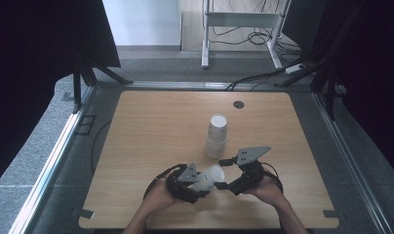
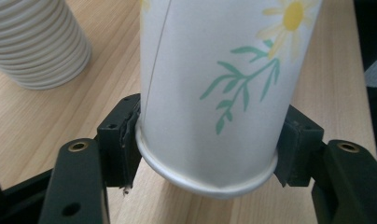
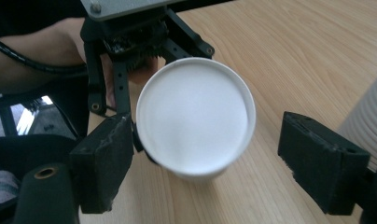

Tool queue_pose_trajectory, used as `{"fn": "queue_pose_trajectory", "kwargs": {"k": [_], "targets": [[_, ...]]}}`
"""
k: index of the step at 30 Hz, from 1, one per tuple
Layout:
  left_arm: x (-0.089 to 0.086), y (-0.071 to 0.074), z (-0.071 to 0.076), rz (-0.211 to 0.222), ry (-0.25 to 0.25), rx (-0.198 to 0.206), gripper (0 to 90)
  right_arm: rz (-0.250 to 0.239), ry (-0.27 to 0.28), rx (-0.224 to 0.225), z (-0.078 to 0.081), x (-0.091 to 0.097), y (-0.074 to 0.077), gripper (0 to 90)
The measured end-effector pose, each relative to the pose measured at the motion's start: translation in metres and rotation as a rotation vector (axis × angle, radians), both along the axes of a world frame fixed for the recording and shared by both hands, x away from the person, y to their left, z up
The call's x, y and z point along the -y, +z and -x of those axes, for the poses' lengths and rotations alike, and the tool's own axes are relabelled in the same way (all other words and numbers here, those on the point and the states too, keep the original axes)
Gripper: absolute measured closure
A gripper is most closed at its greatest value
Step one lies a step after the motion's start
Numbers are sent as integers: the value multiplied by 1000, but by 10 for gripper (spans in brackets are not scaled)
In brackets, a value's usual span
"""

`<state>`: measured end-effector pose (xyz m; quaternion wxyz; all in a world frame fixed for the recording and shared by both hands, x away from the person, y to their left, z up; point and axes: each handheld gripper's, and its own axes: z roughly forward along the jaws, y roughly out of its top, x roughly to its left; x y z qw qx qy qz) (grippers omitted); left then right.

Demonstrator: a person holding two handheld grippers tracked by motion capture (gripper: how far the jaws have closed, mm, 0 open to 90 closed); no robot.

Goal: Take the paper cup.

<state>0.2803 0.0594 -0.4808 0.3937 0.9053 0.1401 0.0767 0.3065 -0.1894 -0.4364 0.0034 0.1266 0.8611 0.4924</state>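
A white paper cup printed with a daisy and green sprigs lies sideways above the wooden table. My left gripper is shut on it, its two pads squeezing the cup just above the rolled rim. The cup's flat end faces my right gripper. That gripper is open, with one jaw close beside the cup and the other well clear of it. A stack of nested white cups stands upside down just beyond both grippers.
The stack's ribbed rims sit close on the far side. A dark round grommet marks the table's back edge. Metal rails border the wooden table, and cables and white desk legs lie on the floor behind.
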Motion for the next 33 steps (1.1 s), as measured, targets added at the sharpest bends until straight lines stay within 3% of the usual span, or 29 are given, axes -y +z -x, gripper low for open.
{"fn": "queue_pose_trajectory", "kwargs": {"k": [3,5,10,17,18,22,23,33], "targets": [[0,2,-1,-26,-2,9,350,15,-4,-3,1,1,2,162],[1,4,0,-46,-5,16,350,51,-16,-5,1,2,3,154],[6,11,-1,-128,-28,32,350,116,-23,4,2,3,8,147],[11,20,-4,-209,-73,16,349,184,36,30,5,-4,16,133],[13,24,-4,-233,-88,10,349,222,56,42,6,-8,17,132],[16,28,-6,-277,-112,1,348,267,73,63,7,-14,17,133],[18,31,-6,-298,-122,-4,348,301,86,78,7,-19,17,136],[28,39,-6,-420,-166,-3,348,410,130,88,6,-36,13,181]]}}
